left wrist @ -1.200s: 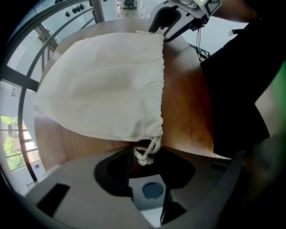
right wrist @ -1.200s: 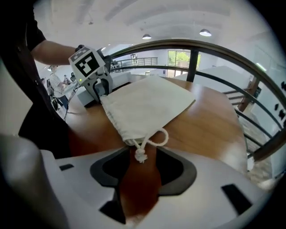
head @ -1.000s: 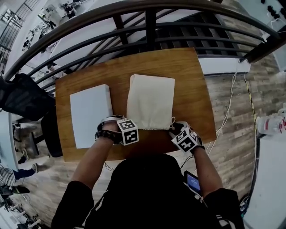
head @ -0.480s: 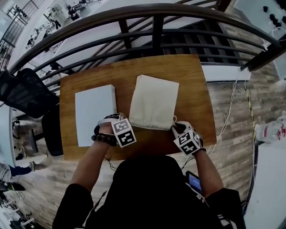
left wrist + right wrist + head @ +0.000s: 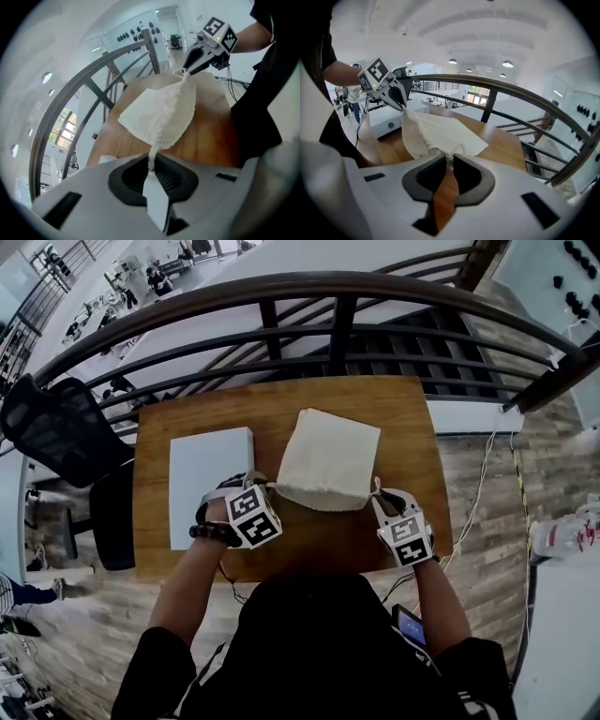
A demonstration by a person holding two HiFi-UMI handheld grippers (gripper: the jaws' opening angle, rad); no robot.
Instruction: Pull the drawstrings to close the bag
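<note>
A cream cloth drawstring bag (image 5: 328, 457) lies on the wooden table (image 5: 403, 427), its gathered mouth towards me. My left gripper (image 5: 265, 487) is shut on the left drawstring (image 5: 153, 157) at the bag's near left corner. At the near right corner my right gripper (image 5: 378, 493) is shut on the right drawstring (image 5: 449, 160). The mouth edge is puckered and bunched between the two grippers (image 5: 174, 105). In the left gripper view the right gripper (image 5: 186, 70) shows at the far end of the bag; in the right gripper view the left gripper (image 5: 401, 107) shows likewise.
A white flat box (image 5: 208, 484) lies on the table left of the bag. A dark metal railing (image 5: 309, 334) runs along the table's far edge. A black chair (image 5: 61, 427) stands at the left. Cables (image 5: 476, 484) trail on the wooden floor at the right.
The right gripper's jaws have closed on the right drawstring. Both grippers have moved apart sideways, and the bag's mouth has gathered and narrowed. The head view has shifted.
</note>
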